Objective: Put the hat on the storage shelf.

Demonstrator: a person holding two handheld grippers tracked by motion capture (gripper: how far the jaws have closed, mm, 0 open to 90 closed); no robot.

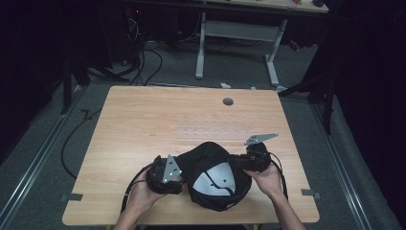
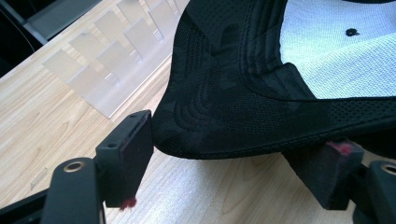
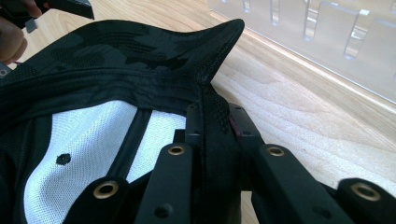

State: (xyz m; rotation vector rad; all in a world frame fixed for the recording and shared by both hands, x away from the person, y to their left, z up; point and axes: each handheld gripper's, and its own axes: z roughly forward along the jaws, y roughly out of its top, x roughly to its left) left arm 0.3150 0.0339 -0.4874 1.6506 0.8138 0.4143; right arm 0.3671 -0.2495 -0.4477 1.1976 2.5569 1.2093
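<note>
We have a black cap (image 1: 214, 175) lying upside down at the near edge of the tabletop (image 1: 143, 120), white lining up. Our right tongs (image 3: 215, 122) are clamped shut on its rim at three o'clock. Our left tongs (image 2: 229, 149) stand wide apart at nine o'clock, the curved brim between the pads, neither pad pressing. If we close now, the brim may buckle or slide out, since the pads straddle its rounded edge. The left gripper view shows that gap at the pads (image 2: 135, 140); the high view hides it under the hand (image 1: 143, 191).
</note>
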